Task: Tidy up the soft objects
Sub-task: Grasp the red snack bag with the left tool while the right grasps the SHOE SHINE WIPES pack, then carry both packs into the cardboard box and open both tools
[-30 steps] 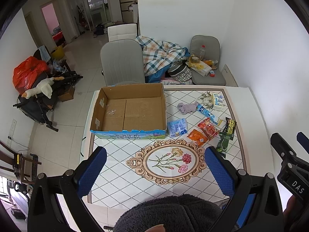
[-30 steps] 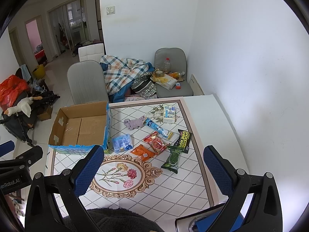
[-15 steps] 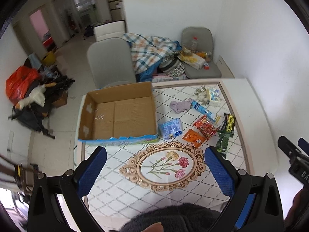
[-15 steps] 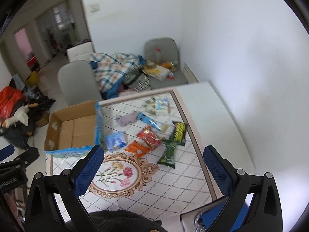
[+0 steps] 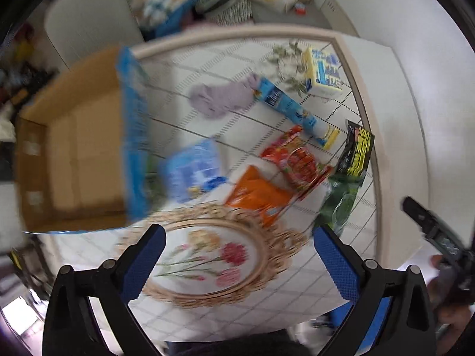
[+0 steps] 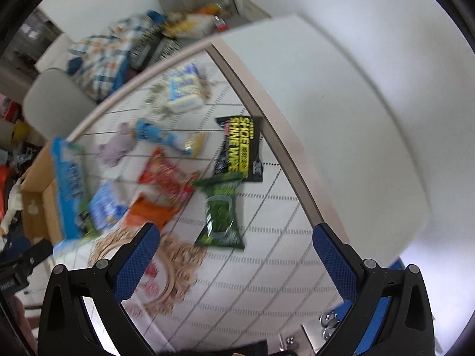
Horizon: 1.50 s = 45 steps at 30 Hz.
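Observation:
An open cardboard box stands at the table's left. Soft packets lie to its right: a lilac cloth, a blue tube, a pale yellow pack, a blue pack, an orange pack, a red pack, a green pack and a black shoe-wipe pack. My left gripper is open and empty above the flower medallion. My right gripper is open and empty, just short of the green pack.
The table has a patterned cloth with a flower medallion and a bare white strip on the right. Grey chairs with a plaid blanket stand behind the table. Both views are motion-blurred.
Both grippers have dropped and moved forward toward the table, so the packets look much larger. Both stay open and empty.

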Each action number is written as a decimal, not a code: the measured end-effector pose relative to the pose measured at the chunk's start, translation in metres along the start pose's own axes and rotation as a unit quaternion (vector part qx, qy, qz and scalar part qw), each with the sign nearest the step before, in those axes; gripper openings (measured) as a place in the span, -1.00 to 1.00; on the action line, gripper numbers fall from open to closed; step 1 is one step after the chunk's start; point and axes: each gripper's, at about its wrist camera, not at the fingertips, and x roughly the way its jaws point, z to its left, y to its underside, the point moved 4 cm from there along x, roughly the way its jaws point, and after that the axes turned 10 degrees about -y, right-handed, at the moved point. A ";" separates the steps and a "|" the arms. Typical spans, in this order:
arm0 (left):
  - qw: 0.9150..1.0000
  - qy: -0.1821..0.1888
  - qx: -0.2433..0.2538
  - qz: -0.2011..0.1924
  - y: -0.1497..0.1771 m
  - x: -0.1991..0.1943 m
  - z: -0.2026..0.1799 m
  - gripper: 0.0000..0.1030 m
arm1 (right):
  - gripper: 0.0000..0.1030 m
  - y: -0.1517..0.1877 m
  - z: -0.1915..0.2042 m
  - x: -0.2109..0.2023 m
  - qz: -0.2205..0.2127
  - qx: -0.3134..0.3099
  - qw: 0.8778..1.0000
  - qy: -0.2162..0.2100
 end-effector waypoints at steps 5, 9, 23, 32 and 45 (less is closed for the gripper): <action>0.992 0.063 -0.046 0.098 -0.035 0.065 -0.034 0.52 | 0.93 -0.052 -0.026 0.092 0.053 0.047 0.997 -0.011; 0.978 0.100 -0.081 0.166 -0.045 0.109 -0.058 0.45 | 0.73 -0.073 -0.037 0.148 0.087 0.069 0.994 -0.009; 0.978 0.077 -0.048 0.188 -0.063 0.144 -0.099 0.36 | 0.21 -0.058 -0.051 0.197 0.158 0.036 0.987 -0.007; 0.983 0.051 -0.032 0.172 -0.078 0.159 -0.107 -0.05 | 0.34 -0.067 -0.039 0.226 0.135 0.052 0.989 0.008; 0.997 -0.001 0.065 0.033 -0.061 0.081 -0.118 -0.19 | -0.08 -0.053 -0.021 0.180 0.092 0.047 0.994 -0.019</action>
